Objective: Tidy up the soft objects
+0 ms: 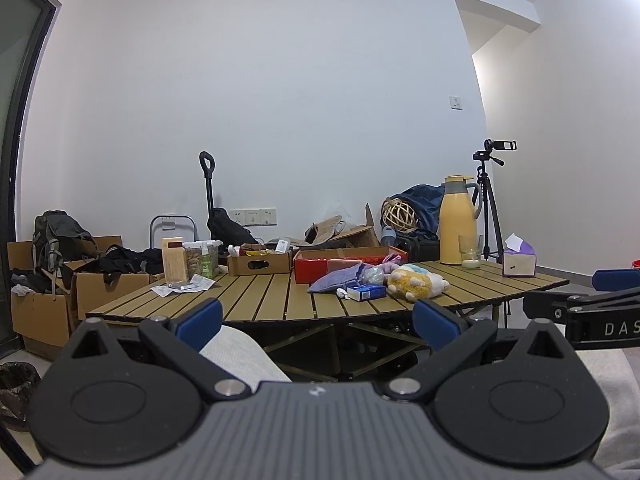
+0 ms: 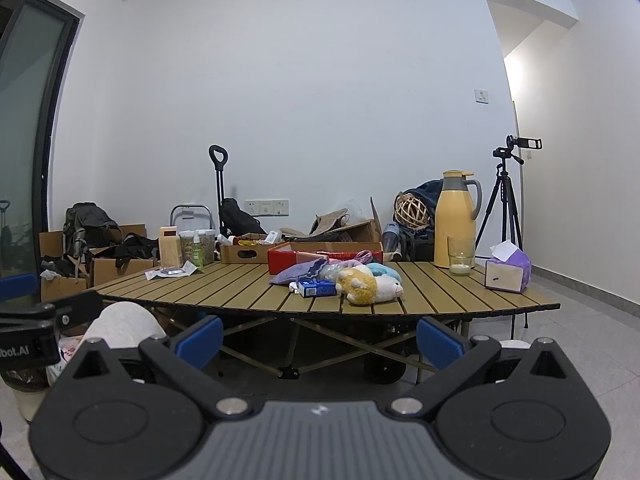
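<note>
Both the left gripper (image 1: 316, 320) and right gripper (image 2: 320, 338) are spread wide, holding nothing, short of the slatted table (image 2: 240, 292). On it, the plush toy (image 2: 370, 284) partly hides a purple pouch (image 2: 298, 272).

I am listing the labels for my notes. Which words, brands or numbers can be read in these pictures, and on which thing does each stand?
"DAS": on the right gripper, cut off by the picture's edge.
"bot.AI": on the left gripper, its beginning cut off.
The blue box and the tan carton: print too small to read.
</note>
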The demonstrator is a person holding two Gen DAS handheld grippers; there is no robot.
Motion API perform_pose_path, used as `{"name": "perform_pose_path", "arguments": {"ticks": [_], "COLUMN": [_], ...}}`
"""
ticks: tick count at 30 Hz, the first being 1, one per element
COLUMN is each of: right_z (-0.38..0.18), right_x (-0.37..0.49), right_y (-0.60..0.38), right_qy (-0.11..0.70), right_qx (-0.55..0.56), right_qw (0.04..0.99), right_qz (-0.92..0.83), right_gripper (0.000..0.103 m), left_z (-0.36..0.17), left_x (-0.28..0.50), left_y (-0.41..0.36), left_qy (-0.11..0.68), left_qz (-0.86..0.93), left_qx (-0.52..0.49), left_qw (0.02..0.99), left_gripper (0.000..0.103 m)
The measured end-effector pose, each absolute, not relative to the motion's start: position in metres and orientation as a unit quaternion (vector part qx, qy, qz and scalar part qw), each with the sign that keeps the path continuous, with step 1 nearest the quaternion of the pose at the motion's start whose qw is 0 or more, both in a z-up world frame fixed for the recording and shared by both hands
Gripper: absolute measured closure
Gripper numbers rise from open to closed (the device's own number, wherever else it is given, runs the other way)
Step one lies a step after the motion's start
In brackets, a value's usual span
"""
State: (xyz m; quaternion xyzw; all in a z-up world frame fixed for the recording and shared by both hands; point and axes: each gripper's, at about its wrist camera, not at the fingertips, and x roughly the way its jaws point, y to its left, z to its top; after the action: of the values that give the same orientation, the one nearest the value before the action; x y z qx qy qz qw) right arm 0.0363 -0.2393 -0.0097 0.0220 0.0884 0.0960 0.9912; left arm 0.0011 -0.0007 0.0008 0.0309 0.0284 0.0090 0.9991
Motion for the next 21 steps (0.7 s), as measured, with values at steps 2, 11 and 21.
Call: {"name": "perform_pose_path", "arguments": {"ticks": [2,11,21], "right_z": [-0.0096,-0.0106,-0.013], "right_x": [0.0362,0.0373,0.0393], "right_y": [-0.2395,-0.2414,-0.2446], "right_qy": [0.089,0.09,0.092], "right_qx": [0.022,0.025,0.031], "right_qw": [0.991,0.991,0.991], "right_qz": [0.096,0.096,0.096], "right_gripper": [0.0,0.0,0.0], "left_z": [0.0008,-0.0004,-0.0002], "left_x": [0.0014,0.0022,0.0017], "left_y": [-0.0006,-0.0004,0.0006], "left_qy": [0.028,0.032,0.026], "left_qz": [0.008,0.007,0.012], "left_qx": [0.032,0.03,0.031], "left_qw": [0.999,0.999,0.999], "left_gripper": [0.0,0.0,0.0]}}
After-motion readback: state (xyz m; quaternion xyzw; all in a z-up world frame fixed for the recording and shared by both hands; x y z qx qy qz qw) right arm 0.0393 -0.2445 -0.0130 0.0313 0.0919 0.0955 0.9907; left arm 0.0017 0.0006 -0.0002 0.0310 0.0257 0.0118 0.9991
